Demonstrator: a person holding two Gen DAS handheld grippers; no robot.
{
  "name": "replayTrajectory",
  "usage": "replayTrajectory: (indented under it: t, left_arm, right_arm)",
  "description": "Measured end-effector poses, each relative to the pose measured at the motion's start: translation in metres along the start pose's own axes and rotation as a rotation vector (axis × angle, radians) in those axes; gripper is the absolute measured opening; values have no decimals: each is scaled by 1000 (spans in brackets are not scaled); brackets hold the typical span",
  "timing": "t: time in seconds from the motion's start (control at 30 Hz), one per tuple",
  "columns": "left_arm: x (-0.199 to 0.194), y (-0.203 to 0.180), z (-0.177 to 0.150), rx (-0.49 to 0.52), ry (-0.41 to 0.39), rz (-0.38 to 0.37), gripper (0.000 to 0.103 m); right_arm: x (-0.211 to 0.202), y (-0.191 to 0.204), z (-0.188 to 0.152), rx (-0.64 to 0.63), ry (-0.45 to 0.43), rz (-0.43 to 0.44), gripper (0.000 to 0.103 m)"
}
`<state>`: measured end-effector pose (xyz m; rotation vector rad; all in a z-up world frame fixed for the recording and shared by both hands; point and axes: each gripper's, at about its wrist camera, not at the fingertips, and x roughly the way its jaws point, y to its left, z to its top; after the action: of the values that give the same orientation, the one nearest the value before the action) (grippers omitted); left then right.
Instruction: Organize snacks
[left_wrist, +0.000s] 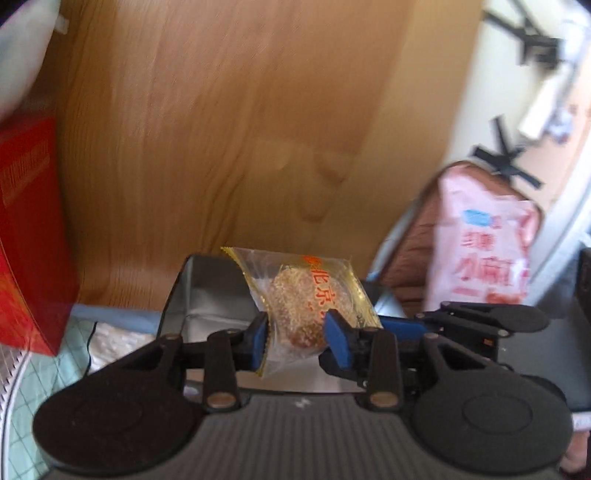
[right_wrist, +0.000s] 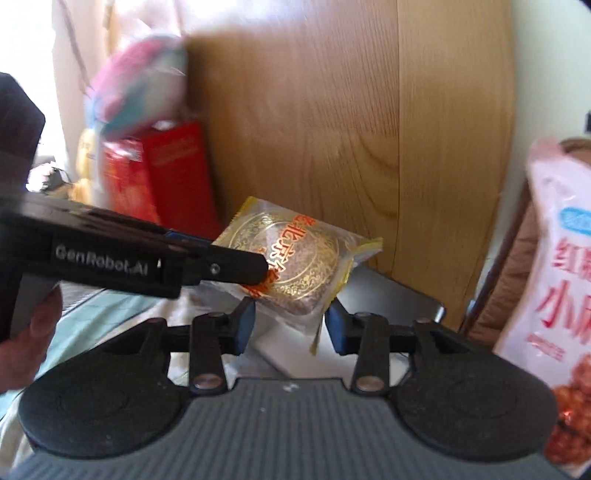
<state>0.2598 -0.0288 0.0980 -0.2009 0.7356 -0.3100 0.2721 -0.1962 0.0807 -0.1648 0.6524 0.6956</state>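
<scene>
Left tongs (left_wrist: 297, 341) clamped on a wrapped pastry (left_wrist: 303, 295): clear wrapper, yellow edges, red print, round brown cake inside. Both blue pads press the wrapper's lower part; the packet sticks up and tilts right.

In the right wrist view the same pastry (right_wrist: 291, 266) is held up off the surface by the left tongs (right_wrist: 258, 275), which come in from the left. Right tongs (right_wrist: 290, 325) sit apart just below the packet. Its lower edge hangs between the blue pads; can't tell if either pad touches.

Behind: wooden panel (left_wrist: 229, 129). Open grey metal tin (left_wrist: 207, 295) sits directly behind the packet. Pink snack bag (left_wrist: 484, 243) stands to the right. Red box (left_wrist: 29, 229) on the left, on a pale green gridded mat (left_wrist: 70, 354).

A hand (right_wrist: 33, 336) shows at left edge of right wrist view. Background is motion-blurred.
</scene>
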Motion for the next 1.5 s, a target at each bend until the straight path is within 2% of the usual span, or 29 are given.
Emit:
replayTrajectory:
  t: [0.07,0.13,0.3,0.37,0.43,0.5,0.57,0.7,0.77,0.97,1.1,1.23,1.37,1.5]
  left_arm:
    - [10,8,-6,-20,24,29,35]
    - [14,10,-10,-27,36,41,38]
    - [-29,24,-28,-52,-45,-26,45]
    - [-53,30,-43,-84,-67,-67,46]
    - [-70,35,-63,-109,-56,-105,46]
    - [-79,35,-85,-124,-37,-147,46]
    - [-80,28,-109,-114,-12,-163,46]
    - [-83,1,-143,-2,3,-71,45]
    - [-88,-3,-157,9,9,-37,40]
    - [-112,11,-191,-27,21,-43,36]
    - [-129,22,-202,-60,-7,-60,36]
    - [-135,34,-198,-142,-29,-30,38]
    - [-140,39,-191,-189,-77,-36,43]
    - [-143,45,-195,-215,-75,-48,44]
  right_arm:
    - [12,3,-4,-21,36,-35,47]
    - [14,8,-6,-33,41,-63,54]
    - [-28,11,-16,-47,-74,-80,58]
    - [-55,8,-30,-1,-127,-23,58]
    - [-78,6,-53,60,-147,49,58]
    - [-84,5,-77,122,-122,102,58]
    - [-77,7,-95,173,-83,111,58]
    - [-57,10,-113,280,-24,123,57]
    - [-49,13,-117,320,14,156,56]
    - [-53,61,-131,185,67,231,55]
    - [-76,68,-149,189,8,250,56]
    - [-90,58,-154,271,-66,198,58]
    - [-76,39,-138,389,-75,216,58]
    - [-55,34,-125,435,-66,190,57]
